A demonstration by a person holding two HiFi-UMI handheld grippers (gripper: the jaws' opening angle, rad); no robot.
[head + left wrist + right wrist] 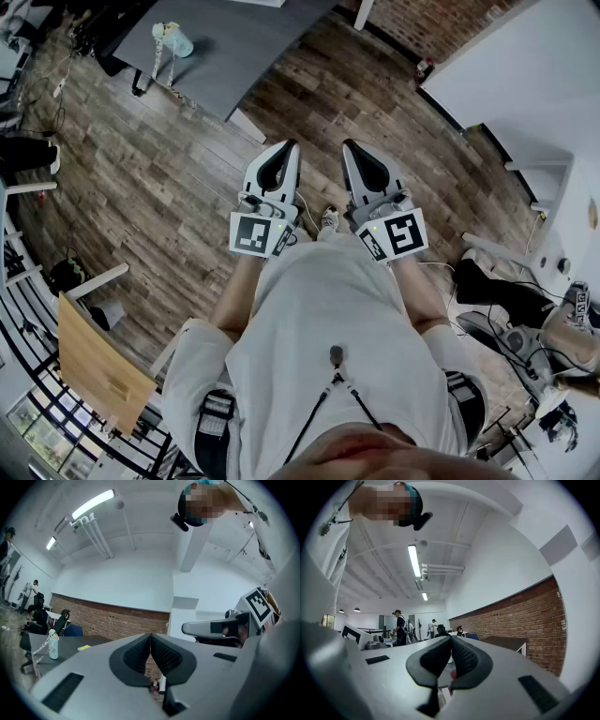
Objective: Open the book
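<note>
Left gripper view: how is the left hand-held gripper (150, 638) shown?
— Its two dark ribbed jaws are pressed together along their front edge, and nothing is held between them. It is pointed level.

And the right hand-held gripper (451, 640)?
— The same is shown in the right gripper view: the jaws are closed on each other, with nothing gripped. In the head view both are held side by side in front of the person's white shirt (328, 309), near each other but apart, above the floor.

What is seen of the floor and the counter?
— A wood-plank floor (159, 197) is spread beneath the hands. Well ahead of them a dark grey counter (244, 56) is set at an angle. A pale bottle (174, 39) with a strap is stood upright on it, toward its left end in the head view. In the left gripper view a small yellow item (84, 647) is seen lying flat on the counter, near the bottle; what it is cannot be told.

Where is the book?
— It cannot be made out in any view.

And the room?
— A red brick wall (520, 616) is topped by white plaster. Tube lights (93, 504) are fixed to the white ceiling. People (399, 629) are seen among desks far back.
</note>
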